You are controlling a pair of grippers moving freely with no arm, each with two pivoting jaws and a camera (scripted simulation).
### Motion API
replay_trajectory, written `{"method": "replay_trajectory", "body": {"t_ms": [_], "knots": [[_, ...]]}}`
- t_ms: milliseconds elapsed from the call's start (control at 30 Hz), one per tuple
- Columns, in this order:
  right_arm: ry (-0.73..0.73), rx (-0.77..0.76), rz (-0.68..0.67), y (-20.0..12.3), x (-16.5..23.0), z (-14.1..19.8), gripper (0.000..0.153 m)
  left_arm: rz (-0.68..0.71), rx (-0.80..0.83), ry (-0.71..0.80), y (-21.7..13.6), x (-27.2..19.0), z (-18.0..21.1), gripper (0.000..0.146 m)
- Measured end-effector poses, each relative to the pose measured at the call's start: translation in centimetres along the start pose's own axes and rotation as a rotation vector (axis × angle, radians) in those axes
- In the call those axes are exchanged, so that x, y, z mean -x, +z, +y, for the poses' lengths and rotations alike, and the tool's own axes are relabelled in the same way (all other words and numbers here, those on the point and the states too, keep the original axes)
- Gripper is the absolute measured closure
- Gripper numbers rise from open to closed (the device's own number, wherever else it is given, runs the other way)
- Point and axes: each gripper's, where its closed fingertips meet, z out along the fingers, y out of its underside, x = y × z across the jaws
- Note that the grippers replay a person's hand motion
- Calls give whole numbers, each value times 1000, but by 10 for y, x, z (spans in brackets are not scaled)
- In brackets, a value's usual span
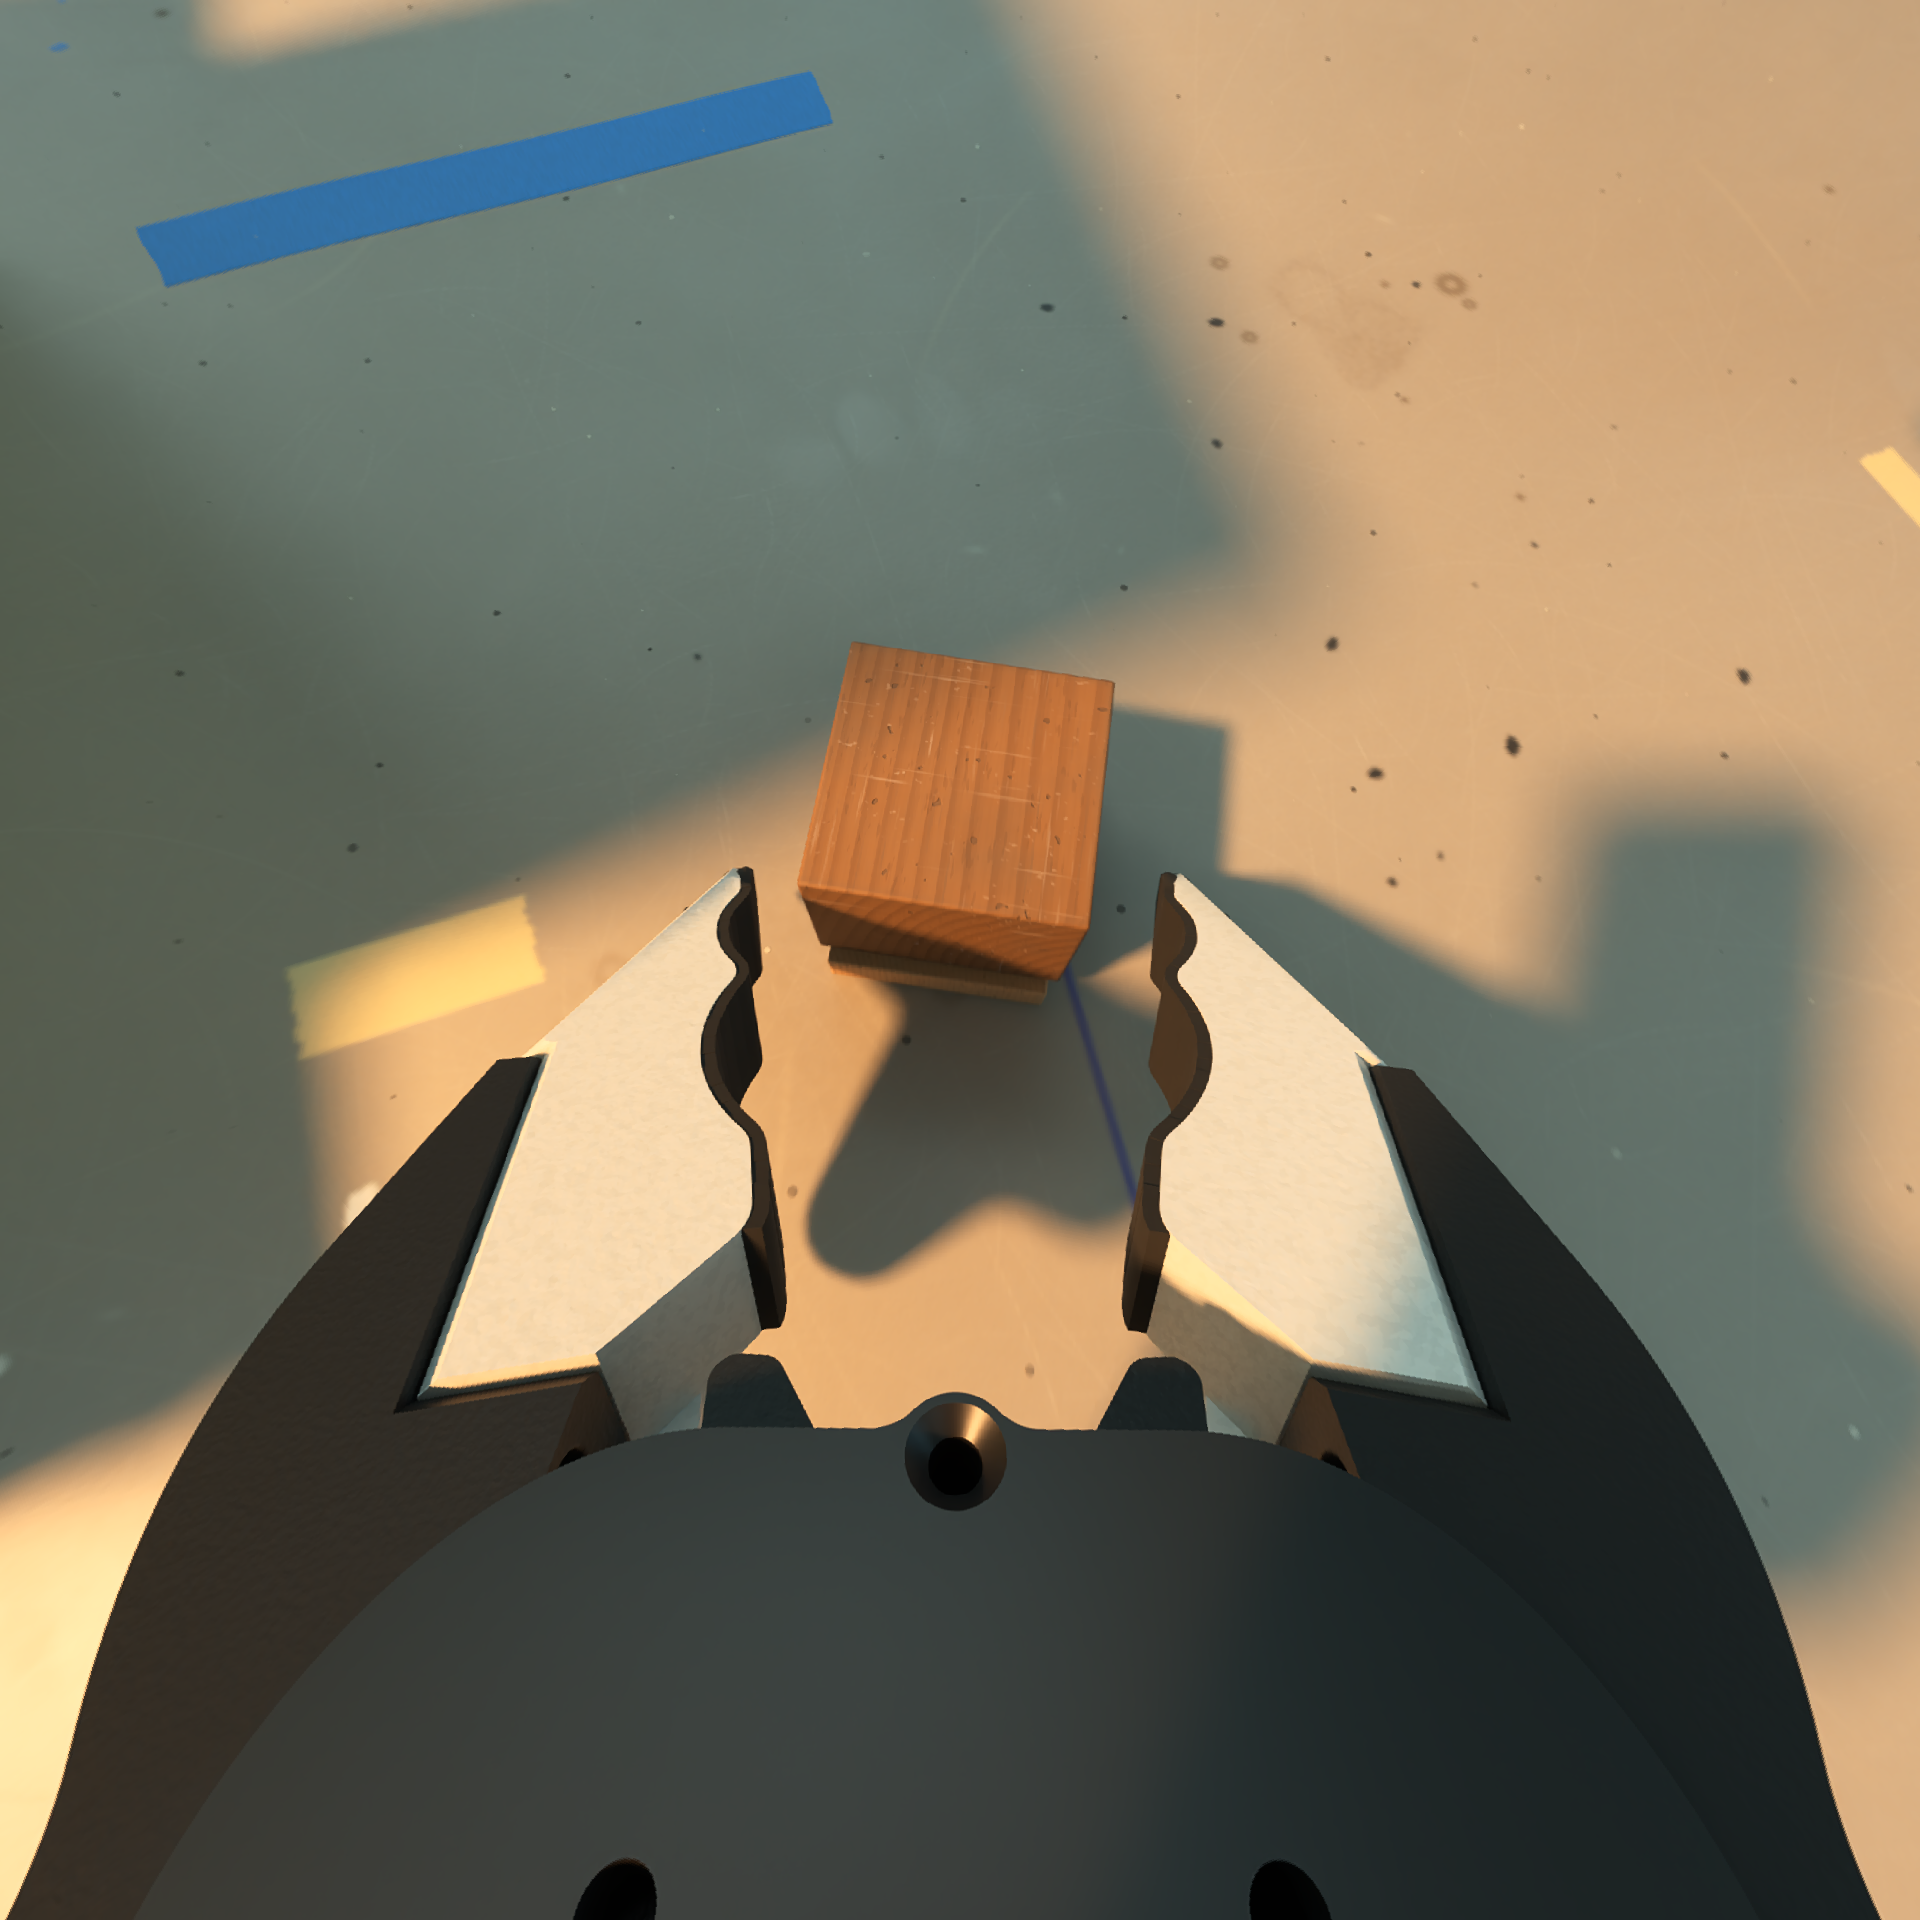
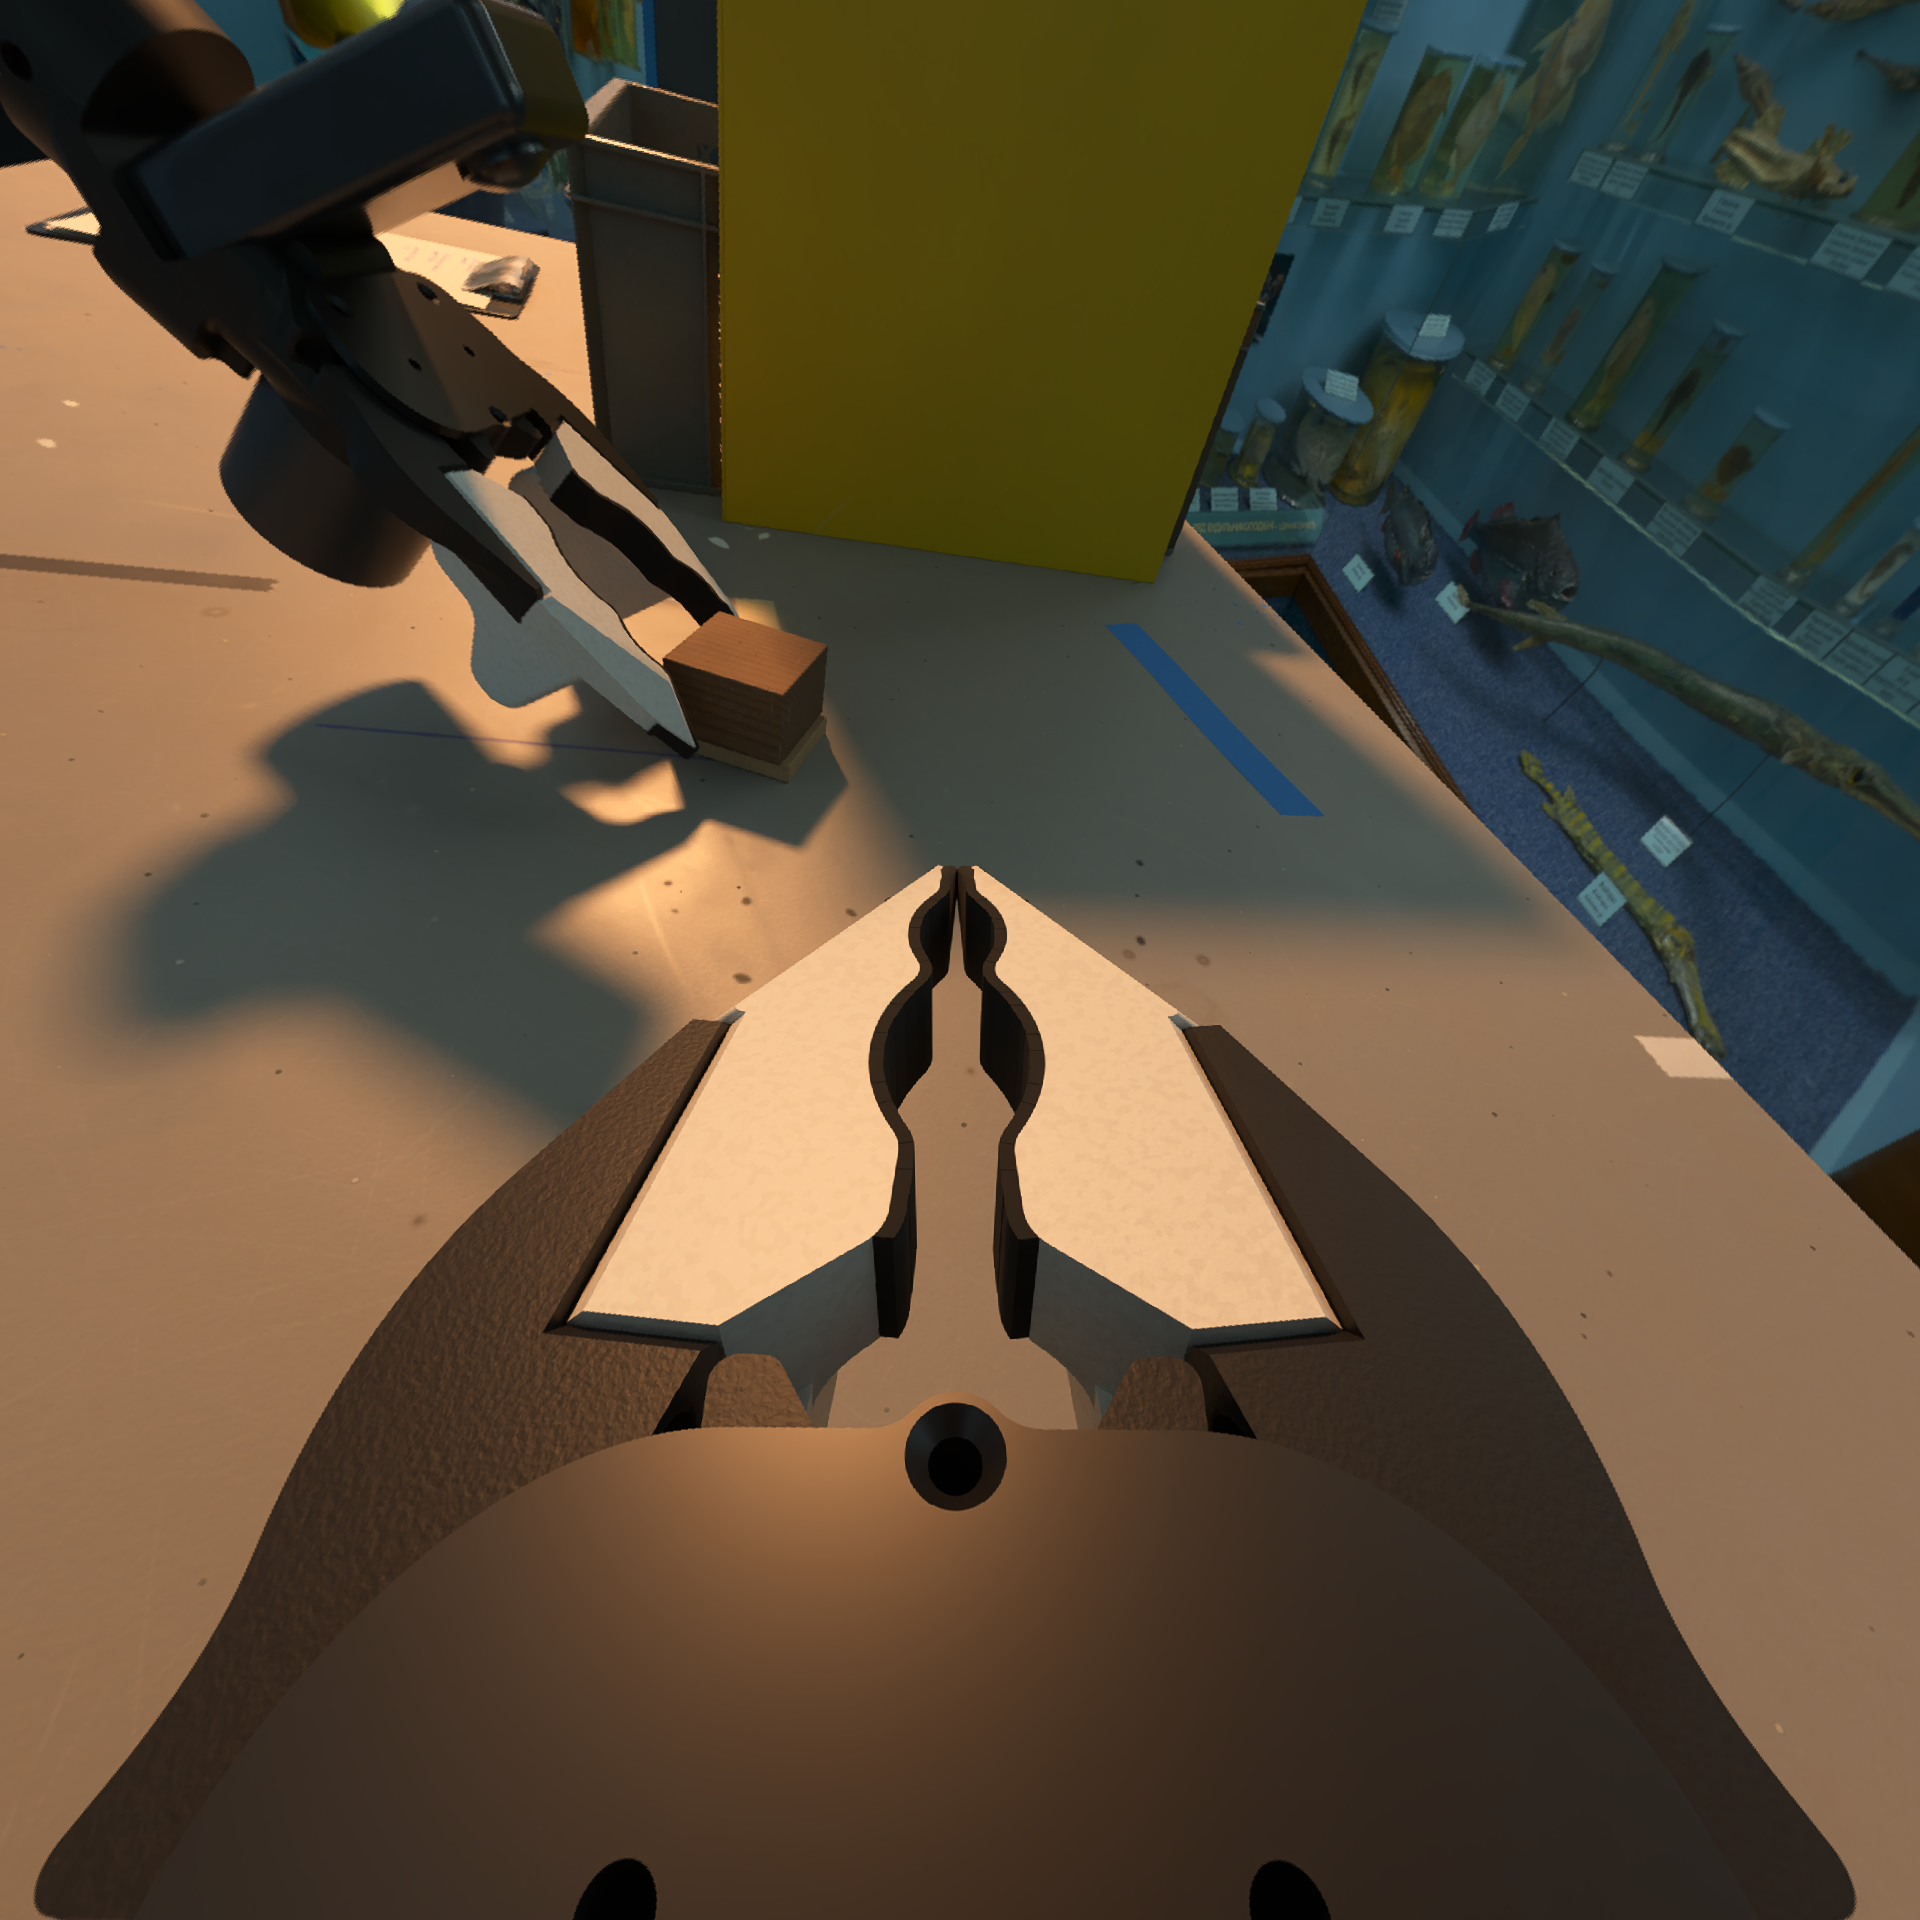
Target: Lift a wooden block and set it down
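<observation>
A brown wooden block stands on a thin pale pad on the table. My left gripper is open, its fingertips just short of the block on either side, not touching it. The right wrist view shows the block with the left gripper slanting down from the upper left, its tips at the block's near side. My right gripper is shut and empty, hovering over the table well in front of the block.
A tall yellow box and a grey bin stand behind the block. Blue tape and a yellow tape piece lie on the table. The table's right edge drops off to a blue room with shelves.
</observation>
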Motion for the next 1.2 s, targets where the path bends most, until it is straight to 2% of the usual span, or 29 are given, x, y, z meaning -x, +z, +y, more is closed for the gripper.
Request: {"method": "replay_trajectory", "body": {"t_ms": [167,300,400,467,600,833,1200], "knots": [[1,11,1,2,0,3,153,11,-58,-1,15,-3,-10,67],[-8,12,7,2,-1,4,153,-5,-34,99,28,-7,-16,69],[-3,2,26,0,-7,2,153,-4,-29,110,33,-4,-20,72],[16,-3,29,-1,-10,1,153,-12,-40,115,34,-2,-22,80],[23,-5,19,-1,-9,1,153,6,-41,127,33,-2,-21,80],[-71,25,-99,3,20,4,153,44,-22,130,21,-1,-12,80],[-240,61,-167,4,48,9,153,103,-19,118,5,-1,-1,80]]}}
